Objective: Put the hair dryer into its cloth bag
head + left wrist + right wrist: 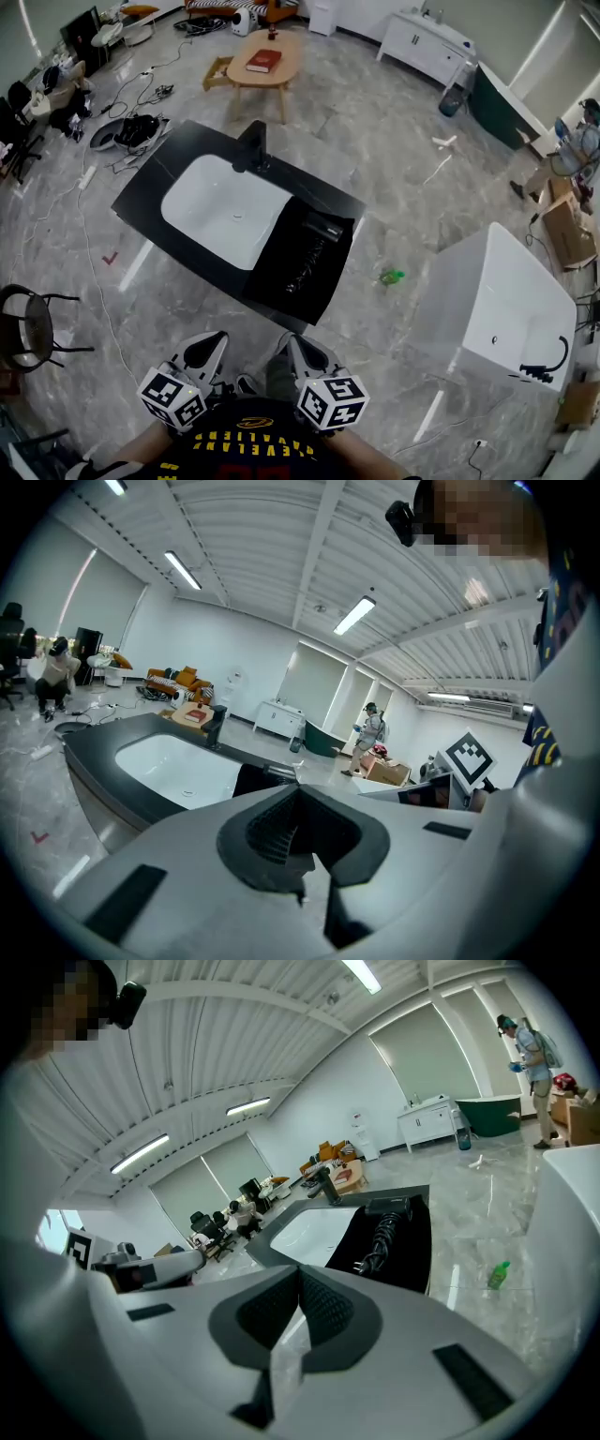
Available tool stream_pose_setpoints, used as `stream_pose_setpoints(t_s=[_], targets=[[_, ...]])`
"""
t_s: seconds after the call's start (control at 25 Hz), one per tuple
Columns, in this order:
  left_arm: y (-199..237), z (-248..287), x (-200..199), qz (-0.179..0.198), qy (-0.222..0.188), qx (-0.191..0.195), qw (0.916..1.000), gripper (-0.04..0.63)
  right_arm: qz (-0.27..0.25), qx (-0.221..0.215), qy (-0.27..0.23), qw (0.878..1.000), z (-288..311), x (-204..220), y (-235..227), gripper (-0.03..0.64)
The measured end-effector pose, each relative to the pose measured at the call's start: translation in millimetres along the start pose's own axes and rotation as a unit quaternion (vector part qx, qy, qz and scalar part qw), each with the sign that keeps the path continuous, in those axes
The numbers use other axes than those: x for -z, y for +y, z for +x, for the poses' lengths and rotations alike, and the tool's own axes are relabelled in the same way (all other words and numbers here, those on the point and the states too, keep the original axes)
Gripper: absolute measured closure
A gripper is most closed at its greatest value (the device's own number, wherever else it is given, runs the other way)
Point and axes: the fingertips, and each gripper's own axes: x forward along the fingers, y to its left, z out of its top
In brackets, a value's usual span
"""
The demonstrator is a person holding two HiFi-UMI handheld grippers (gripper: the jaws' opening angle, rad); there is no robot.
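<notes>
A black hair dryer (324,228) lies with its coiled cord (306,272) on a black cloth bag (330,269), spread on the right end of a black counter (141,192). In the right gripper view the hair dryer (401,1209) and the cloth bag (416,1252) show ahead, well beyond the jaws. My left gripper (214,339) and right gripper (286,342) are side by side close to my body, short of the counter's near edge. Both are shut with nothing in them. The left gripper (300,794) faces the sink; the right gripper (300,1279) faces the bag.
A white sink basin (225,214) with a black faucet (251,145) fills the counter's left part. A white bathtub (506,309) stands at the right, a green bottle (392,277) on the floor between. A black chair (28,323) is at the left, a wooden table (265,75) beyond.
</notes>
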Motion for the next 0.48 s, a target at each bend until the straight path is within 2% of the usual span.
stream_pose_setpoints(t_s=[0.24, 0.36, 0.48], targets=[[8.0, 66.0, -15.7, 0.018, 0.006, -0.005, 0.9998, 0.592, 0.018, 0.009, -0.004, 1.000, 15.1, -31.3, -50.0, 0.609], [15.0, 104.8, -15.6, 0.012, 0.029, 0.000, 0.9995, 0.592, 0.023, 0.019, -0.011, 0.999, 17.6, -45.7, -74.0, 0.609], [14.8, 146.7, -9.9, 0.022, 0.066, 0.020, 0.9973, 0.590, 0.032, 0.033, -0.021, 0.999, 14.6, -58.5, -98.0, 0.609]])
